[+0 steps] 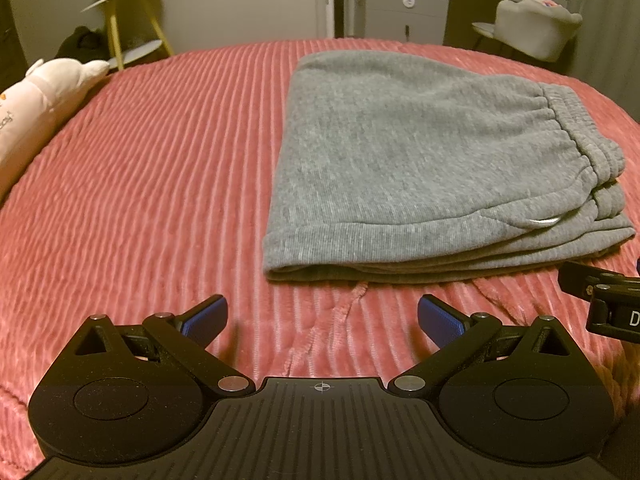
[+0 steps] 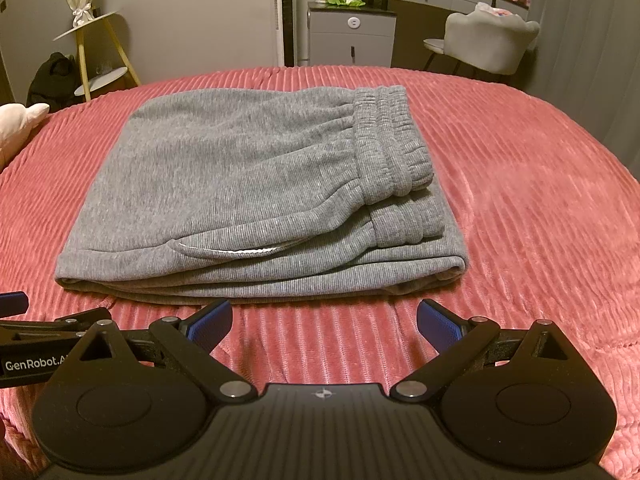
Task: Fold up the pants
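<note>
Grey pants (image 2: pixel 248 184), folded in layers, flat on pink bedspread (image 2: pixel 540 200)

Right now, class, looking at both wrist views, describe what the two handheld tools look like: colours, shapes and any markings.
The left tool and right tool look alike: matte black bodies with ribbed top plates, a small crosshair mark, round discs at each side, silver pivot pins, and angular black linkages ending in blue textured pads. In the right wrist view, white lettering reading "GenRobot.A" shows on the left tool's side, cut off there. No cables or sleeves are visible.
</note>
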`<state>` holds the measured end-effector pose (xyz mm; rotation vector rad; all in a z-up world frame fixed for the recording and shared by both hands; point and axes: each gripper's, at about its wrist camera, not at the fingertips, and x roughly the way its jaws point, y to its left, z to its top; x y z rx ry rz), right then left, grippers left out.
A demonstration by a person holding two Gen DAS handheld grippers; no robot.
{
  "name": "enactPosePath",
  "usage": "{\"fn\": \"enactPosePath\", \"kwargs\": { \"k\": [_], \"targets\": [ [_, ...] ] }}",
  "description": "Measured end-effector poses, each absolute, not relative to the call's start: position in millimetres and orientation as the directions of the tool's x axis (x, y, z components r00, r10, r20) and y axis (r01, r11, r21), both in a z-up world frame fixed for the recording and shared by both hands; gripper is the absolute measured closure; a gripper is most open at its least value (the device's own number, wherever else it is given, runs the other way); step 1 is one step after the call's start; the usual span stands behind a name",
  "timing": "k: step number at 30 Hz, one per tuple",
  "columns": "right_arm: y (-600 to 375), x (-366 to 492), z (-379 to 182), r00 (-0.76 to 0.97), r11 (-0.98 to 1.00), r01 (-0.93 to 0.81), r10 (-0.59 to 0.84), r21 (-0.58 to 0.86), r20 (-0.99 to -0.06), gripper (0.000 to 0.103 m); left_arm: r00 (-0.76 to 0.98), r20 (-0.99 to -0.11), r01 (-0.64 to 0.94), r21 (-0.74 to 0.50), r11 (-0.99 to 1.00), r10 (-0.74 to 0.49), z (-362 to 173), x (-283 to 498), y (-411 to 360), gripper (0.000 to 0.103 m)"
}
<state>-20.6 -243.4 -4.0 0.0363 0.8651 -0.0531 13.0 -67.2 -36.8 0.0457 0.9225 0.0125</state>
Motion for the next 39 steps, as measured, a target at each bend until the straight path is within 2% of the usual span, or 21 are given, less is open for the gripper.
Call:
{"fn": "enactPosePath", "kwargs": {
  "k": [39],
  "targets": [
    [-243.2, -21.1, -2.8, 0.649, 0.997, 0.070, -0.026, 0.025, -0.761, 0.004, 0.613, -0.790, 0.033, 0.056, 0.998, 0.024, -36.0, 12.4, -67.4, 0.000]
  ]
}}
